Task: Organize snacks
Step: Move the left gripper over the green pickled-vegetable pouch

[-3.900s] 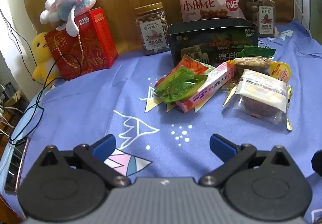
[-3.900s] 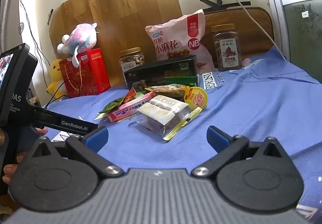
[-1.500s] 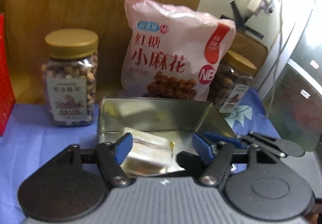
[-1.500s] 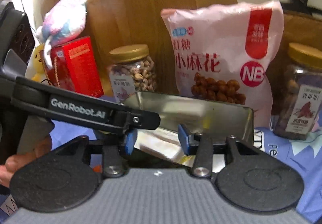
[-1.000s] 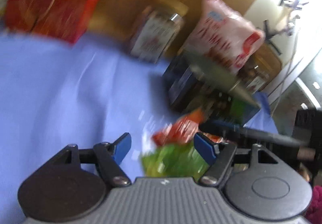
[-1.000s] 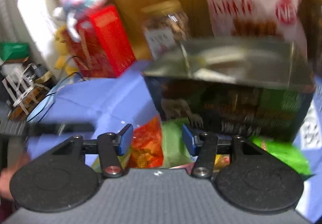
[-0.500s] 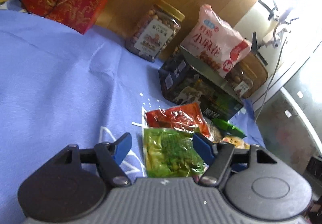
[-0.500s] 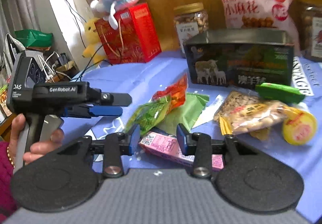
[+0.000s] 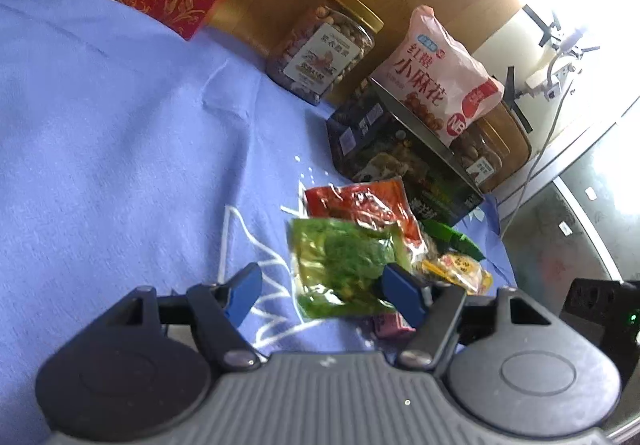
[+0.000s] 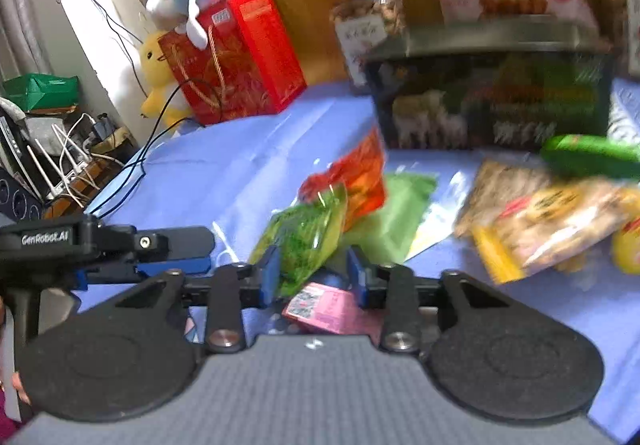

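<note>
We see the right gripper (image 10: 314,273) closing, its jaws around the green snack packet (image 10: 304,237) on the table (image 10: 240,165); the left gripper (image 9: 322,295) half open, gripping nothing, the packet between its fingers

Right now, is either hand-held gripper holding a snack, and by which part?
Nothing is firmly held yet. The right hand-held gripper is closing around the near end of the green packet; the left hand-held gripper is open.
</note>
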### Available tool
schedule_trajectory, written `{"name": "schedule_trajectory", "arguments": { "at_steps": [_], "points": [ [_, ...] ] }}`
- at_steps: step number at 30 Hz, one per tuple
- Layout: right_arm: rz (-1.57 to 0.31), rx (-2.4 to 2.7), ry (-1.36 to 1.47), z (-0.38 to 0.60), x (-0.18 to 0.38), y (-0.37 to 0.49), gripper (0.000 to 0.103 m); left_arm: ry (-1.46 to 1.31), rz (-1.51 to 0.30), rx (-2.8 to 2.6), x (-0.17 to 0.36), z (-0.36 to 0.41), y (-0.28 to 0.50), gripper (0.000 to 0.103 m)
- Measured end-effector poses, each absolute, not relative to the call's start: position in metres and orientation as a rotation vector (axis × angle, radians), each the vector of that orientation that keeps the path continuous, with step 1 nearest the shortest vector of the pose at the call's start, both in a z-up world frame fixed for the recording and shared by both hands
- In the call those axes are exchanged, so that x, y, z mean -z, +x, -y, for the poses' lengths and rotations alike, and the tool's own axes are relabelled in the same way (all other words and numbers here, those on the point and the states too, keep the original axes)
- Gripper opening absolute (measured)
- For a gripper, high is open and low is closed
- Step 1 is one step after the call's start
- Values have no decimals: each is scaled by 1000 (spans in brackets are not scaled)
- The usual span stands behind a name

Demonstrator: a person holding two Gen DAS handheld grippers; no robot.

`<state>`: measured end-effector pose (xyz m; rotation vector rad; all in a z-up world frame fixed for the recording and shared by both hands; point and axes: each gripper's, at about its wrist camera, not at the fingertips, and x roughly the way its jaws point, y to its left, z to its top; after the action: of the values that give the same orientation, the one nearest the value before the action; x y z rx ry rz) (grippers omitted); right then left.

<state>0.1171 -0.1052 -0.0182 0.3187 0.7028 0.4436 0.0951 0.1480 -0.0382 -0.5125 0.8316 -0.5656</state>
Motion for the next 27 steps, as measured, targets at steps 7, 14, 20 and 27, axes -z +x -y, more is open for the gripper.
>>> {"name": "schedule_trajectory", "arguments": {
  "at_steps": [7, 14, 20, 27],
  "points": [
    [-665, -462, 449, 121, 9, 97, 15, -539, -831, 608, 36, -146, 92, 68],
    [-660, -500, 742, 182, 6, 51, 12, -501, -800, 757, 19, -126, 69, 68],
    [-638, -395, 622, 199, 19, -11, 20, -392, -854, 884, 24, -82, 40, 72],
    [-607, -339, 283, 180, 24, -38, 71, -289, -944, 870, 37, -45, 34, 74]
  ]
}}
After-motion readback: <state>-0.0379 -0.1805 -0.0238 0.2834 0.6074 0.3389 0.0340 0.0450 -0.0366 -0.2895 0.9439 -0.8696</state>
